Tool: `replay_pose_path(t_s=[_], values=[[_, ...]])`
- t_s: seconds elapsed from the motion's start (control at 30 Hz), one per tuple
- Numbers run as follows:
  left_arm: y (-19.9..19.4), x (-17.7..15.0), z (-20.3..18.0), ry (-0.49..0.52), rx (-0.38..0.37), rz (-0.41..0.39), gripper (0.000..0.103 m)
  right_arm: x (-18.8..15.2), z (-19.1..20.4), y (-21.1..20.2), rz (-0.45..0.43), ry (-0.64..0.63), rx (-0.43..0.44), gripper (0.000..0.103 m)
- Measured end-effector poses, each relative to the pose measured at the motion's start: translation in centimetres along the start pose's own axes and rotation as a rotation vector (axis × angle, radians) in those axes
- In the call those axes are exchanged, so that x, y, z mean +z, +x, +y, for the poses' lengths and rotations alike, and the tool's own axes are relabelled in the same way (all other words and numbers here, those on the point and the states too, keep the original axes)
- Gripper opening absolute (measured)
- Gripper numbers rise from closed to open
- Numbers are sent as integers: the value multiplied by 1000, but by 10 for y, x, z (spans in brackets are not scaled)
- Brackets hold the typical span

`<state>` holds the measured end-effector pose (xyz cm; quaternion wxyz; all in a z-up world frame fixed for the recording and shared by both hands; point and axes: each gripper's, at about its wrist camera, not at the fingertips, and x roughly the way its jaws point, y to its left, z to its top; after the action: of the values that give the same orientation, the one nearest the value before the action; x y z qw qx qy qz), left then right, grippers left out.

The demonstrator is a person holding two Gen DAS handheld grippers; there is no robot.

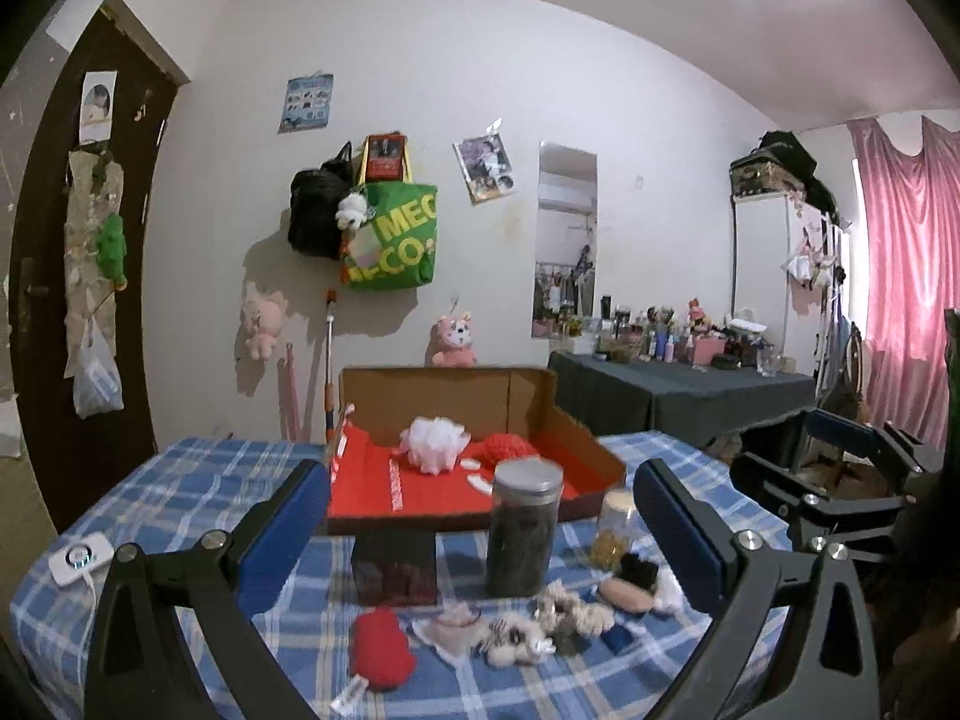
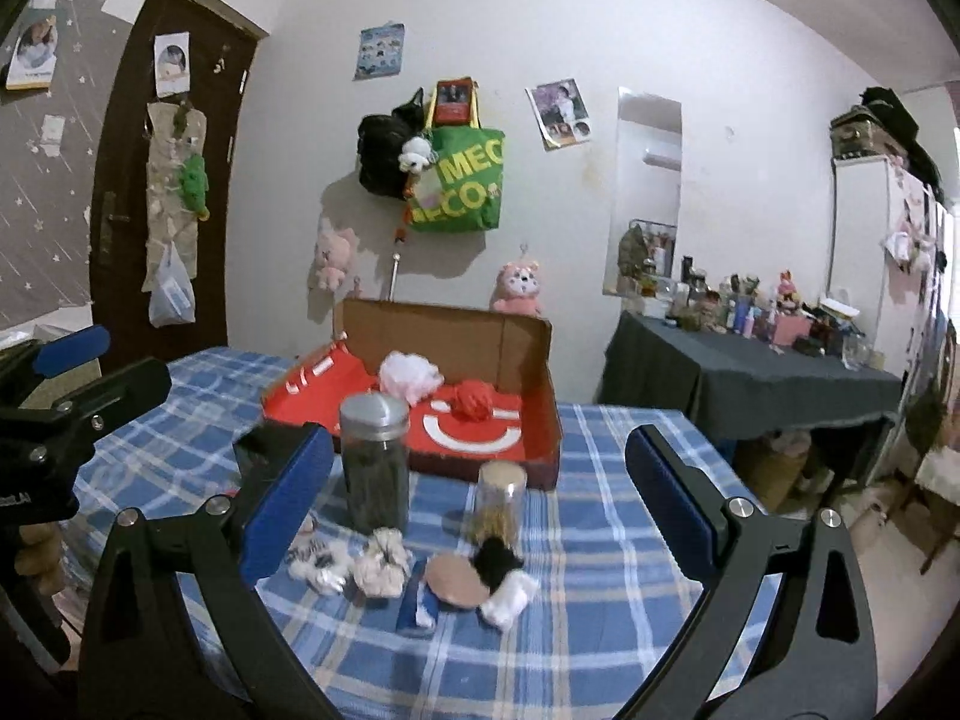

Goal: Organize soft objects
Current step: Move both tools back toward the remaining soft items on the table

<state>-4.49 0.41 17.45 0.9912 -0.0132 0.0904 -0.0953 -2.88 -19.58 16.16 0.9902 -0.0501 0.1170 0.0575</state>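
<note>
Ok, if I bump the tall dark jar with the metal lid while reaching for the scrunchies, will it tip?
Probably: the tall jar is narrow and stands upright on cloth, so a high knock may topple it. It looks full, so likely heavyish. Lying down, it could roll.

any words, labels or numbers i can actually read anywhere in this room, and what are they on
"MEC" over "ECO": yellow letters on the green tote bag hanging on the wall, cut off at the left by the things in front.
Blue poster high on the wall: print too small to read.
Red framed card above the bag: blurred, unreadable.
Photo sheets on the door and wall: no legible text.
Red box liner: white shapes only, not readable as letters.
</note>
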Motion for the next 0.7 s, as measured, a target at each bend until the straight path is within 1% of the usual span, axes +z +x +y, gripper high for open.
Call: replay_pose_path(t_s=[0.1,0.17,0.23,0.33,0.4,0.57,0.7], values=[[6,-19,5,-29,16,32,103,-19,3,7,31,10,1,100],[10,-29,6,-32,29,52,103,-32,4,15,69,30,22,100],[18,-41,7,-28,47,87,103,-43,5,21,98,39,21,100],[27,-55,8,-30,46,128,103,-55,8,29,123,36,11,100],[33,-64,8,-30,45,162,103,-66,9,36,154,36,6,100],[46,-84,16,-49,55,234,103,-83,6,51,222,73,22,100],[54,-93,24,-60,71,275,103,-89,7,60,252,78,36,100]])
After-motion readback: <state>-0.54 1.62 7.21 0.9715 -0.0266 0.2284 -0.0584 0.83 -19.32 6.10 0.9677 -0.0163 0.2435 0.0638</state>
